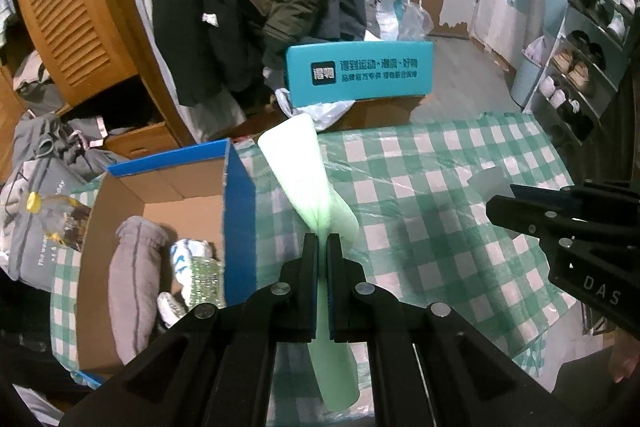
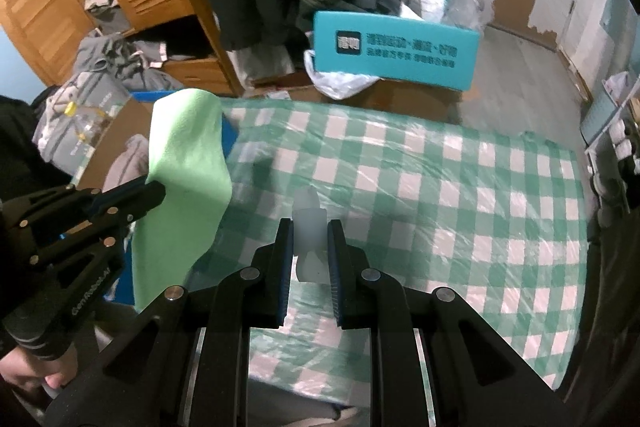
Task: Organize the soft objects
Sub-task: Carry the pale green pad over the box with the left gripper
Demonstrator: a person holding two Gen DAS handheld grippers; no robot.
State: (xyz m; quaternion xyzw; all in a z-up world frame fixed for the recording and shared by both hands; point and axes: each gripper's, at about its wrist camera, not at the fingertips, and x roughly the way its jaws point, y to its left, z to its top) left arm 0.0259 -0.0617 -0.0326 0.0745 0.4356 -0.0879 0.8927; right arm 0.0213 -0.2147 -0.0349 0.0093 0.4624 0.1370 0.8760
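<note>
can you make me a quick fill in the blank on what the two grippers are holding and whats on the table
1. The left gripper is shut on a light ____ cloth.
2. The right gripper has its fingers shut on a small ____ object.
3. The table wears a green and white ____ cover.
4. The open cardboard box beside the table already holds a ____ mitten.

Missing words: green; white; checked; grey

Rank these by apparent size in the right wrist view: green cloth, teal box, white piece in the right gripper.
1. Green cloth and teal box: alike in apparent size, and the cloth hangs much nearer, so unranked.
2. White piece: smallest.
</note>
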